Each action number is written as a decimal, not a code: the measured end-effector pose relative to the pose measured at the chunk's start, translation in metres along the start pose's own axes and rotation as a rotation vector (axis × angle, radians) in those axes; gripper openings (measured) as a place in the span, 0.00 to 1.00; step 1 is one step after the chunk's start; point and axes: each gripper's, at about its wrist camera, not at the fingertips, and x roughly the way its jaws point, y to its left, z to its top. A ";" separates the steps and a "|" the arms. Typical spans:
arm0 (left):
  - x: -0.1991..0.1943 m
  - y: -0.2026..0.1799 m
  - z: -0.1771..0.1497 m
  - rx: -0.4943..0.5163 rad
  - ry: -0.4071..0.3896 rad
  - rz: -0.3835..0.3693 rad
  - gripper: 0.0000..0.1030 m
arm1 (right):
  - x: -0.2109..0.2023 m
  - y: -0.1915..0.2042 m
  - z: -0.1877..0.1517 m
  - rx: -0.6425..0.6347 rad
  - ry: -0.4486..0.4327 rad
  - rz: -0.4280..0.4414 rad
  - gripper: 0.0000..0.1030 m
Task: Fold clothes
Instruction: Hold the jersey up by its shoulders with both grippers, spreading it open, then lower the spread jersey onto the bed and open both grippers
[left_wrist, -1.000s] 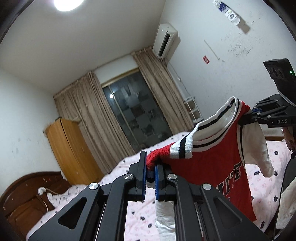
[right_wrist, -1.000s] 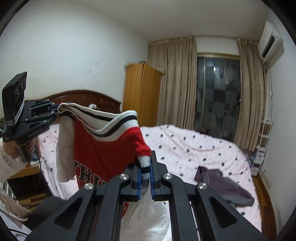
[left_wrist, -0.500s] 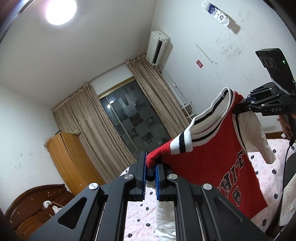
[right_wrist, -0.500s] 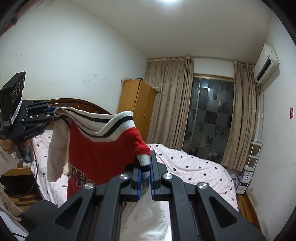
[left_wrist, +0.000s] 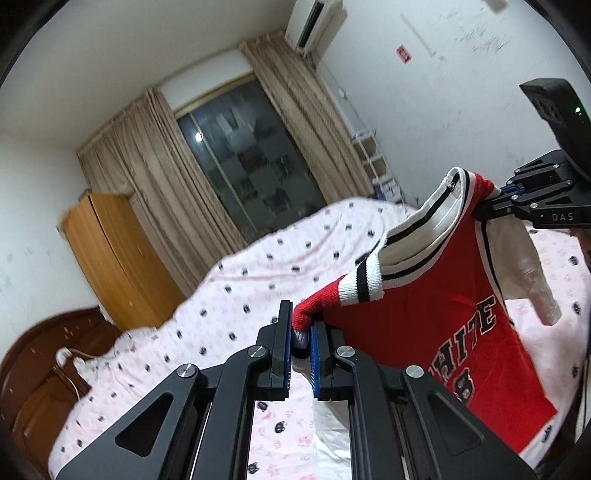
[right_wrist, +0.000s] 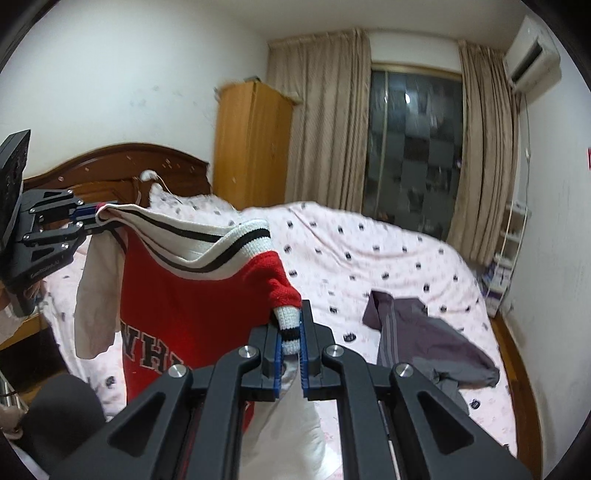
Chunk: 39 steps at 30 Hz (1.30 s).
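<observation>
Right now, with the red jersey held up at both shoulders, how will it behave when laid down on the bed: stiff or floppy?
Probably floppy: the red jersey sags between the left gripper and right gripper, its collar drooping. Its white sleeves dangle loose, so they may land crumpled. It likely weighs little, since thin pinches at the shoulders carry it above the bed.

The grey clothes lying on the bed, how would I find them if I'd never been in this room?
Look at the big bed with the pink dotted cover, below the dark window. Near its right side lies a crumpled grey garment, loose on the cover. It is plain and dark, unlike the red jersey, which hangs in the air with white and black trim.
</observation>
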 end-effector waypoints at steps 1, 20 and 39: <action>0.017 -0.001 -0.003 -0.006 0.022 -0.003 0.07 | 0.014 -0.006 -0.001 0.004 0.018 -0.004 0.08; 0.250 -0.057 -0.109 -0.051 0.421 -0.081 0.07 | 0.300 -0.080 -0.097 0.013 0.464 -0.018 0.07; 0.328 -0.054 -0.160 -0.144 0.586 -0.082 0.48 | 0.393 -0.119 -0.149 0.040 0.693 -0.107 0.51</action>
